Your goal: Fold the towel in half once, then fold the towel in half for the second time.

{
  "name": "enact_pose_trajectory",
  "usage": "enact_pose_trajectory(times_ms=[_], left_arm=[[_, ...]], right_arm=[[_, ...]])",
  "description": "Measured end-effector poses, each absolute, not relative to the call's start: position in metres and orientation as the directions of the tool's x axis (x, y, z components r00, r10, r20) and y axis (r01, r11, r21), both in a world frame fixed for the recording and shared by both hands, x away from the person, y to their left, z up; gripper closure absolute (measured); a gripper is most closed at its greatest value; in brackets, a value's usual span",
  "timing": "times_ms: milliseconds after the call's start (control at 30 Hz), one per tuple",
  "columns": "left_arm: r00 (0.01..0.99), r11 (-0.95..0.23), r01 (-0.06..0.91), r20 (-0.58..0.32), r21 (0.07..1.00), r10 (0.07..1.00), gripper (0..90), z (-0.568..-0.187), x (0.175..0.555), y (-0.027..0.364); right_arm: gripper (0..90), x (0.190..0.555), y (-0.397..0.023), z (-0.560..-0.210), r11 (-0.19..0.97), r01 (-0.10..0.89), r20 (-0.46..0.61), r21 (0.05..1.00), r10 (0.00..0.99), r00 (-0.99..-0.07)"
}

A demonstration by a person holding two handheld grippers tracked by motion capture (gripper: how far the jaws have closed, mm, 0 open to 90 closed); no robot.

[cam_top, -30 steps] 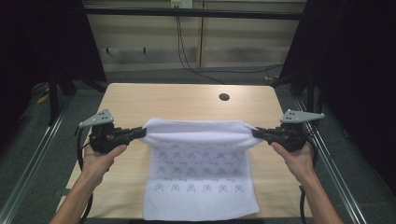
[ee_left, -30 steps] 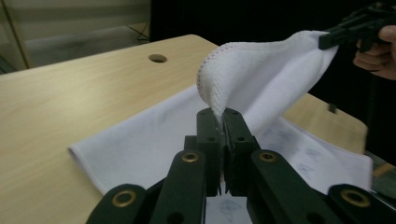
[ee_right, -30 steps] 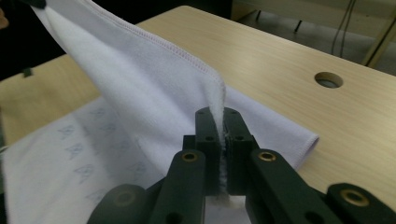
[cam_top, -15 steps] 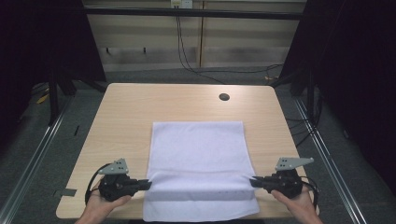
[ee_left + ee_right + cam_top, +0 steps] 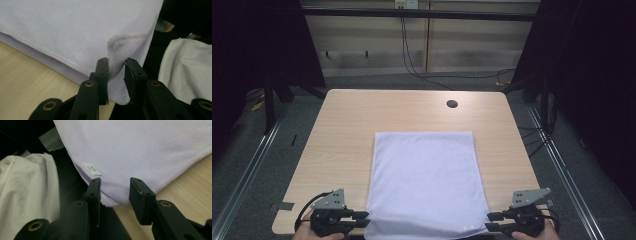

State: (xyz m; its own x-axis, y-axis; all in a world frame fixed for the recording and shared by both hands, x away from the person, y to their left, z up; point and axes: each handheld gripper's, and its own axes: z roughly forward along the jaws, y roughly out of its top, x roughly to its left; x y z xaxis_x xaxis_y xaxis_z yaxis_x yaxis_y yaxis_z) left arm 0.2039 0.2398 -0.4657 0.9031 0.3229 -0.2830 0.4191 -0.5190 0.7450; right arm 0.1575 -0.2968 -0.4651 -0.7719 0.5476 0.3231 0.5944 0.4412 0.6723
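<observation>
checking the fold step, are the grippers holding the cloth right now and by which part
Nothing is held: the left gripper and right gripper have just been opening, each straddling a near corner of the cloth without pressing it.

High view looks down and forward over the tabletop [image 5: 342,130]; both gripper views sit close, sharing the cloth's [image 5: 424,185] near edge.

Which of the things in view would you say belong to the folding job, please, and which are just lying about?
In the job:
- folded lilac cloth, near corners hanging over the table edge
- left gripper, just opened, corner loose between jaws
- right gripper, just opened

Lying about:
- cables on the floor
- black cable hole
</observation>
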Motion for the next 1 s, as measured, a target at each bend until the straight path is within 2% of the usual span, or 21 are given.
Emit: enact_pose_trajectory(times_ms=[133,233,333,500,600,667,733,800,867,1000], left_arm=[[0.888,-0.47,0.44,-0.294,0.765,0.353,71.2,-0.461,0.216,0.245],[0.87,-0.452,0.46,-0.286,0.764,0.401,69.8,-0.464,0.236,0.241],[0.824,-0.407,0.521,-0.319,0.75,0.468,68.9,-0.473,0.265,0.233],[0.778,-0.395,0.545,-0.271,0.74,0.567,66.1,-0.485,0.309,0.216],[0.759,-0.381,0.561,-0.273,0.735,0.591,65.0,-0.491,0.334,0.207],[0.755,-0.392,0.55,-0.238,0.737,0.611,63.7,-0.494,0.349,0.202],[0.727,-0.397,0.56,-0.203,0.727,0.656,63.8,-0.497,0.361,0.199],[0.727,-0.384,0.579,-0.241,0.719,0.643,64.7,-0.499,0.368,0.199],[0.738,-0.403,0.562,-0.219,0.722,0.638,64.4,-0.503,0.367,0.198],[0.746,-0.405,0.555,-0.219,0.726,0.629,63.8,-0.504,0.365,0.198]], right_arm=[[63.1,0.163,-0.307,-0.463,0.361,0.599,0.307,0.715,0.608,-0.732],[61.7,0.182,-0.302,-0.463,0.34,0.588,0.277,0.734,0.64,-0.716],[62.7,0.21,-0.293,-0.462,0.317,0.582,0.261,0.749,0.666,-0.699],[63.1,0.262,-0.269,-0.468,0.358,0.568,0.196,0.741,0.694,-0.693],[62.3,0.292,-0.258,-0.479,0.366,0.59,0.187,0.719,0.716,-0.672],[61.7,0.309,-0.251,-0.486,0.387,0.6,0.167,0.701,0.728,-0.665],[60.4,0.322,-0.247,-0.493,0.354,0.626,0.182,0.694,0.756,-0.629],[59.8,0.327,-0.242,-0.498,0.345,0.629,0.182,0.697,0.762,-0.621],[58.1,0.325,-0.235,-0.5,0.372,0.623,0.15,0.688,0.767,-0.623],[57.3,0.318,-0.236,-0.498,0.375,0.638,0.176,0.673,0.756,-0.63]])
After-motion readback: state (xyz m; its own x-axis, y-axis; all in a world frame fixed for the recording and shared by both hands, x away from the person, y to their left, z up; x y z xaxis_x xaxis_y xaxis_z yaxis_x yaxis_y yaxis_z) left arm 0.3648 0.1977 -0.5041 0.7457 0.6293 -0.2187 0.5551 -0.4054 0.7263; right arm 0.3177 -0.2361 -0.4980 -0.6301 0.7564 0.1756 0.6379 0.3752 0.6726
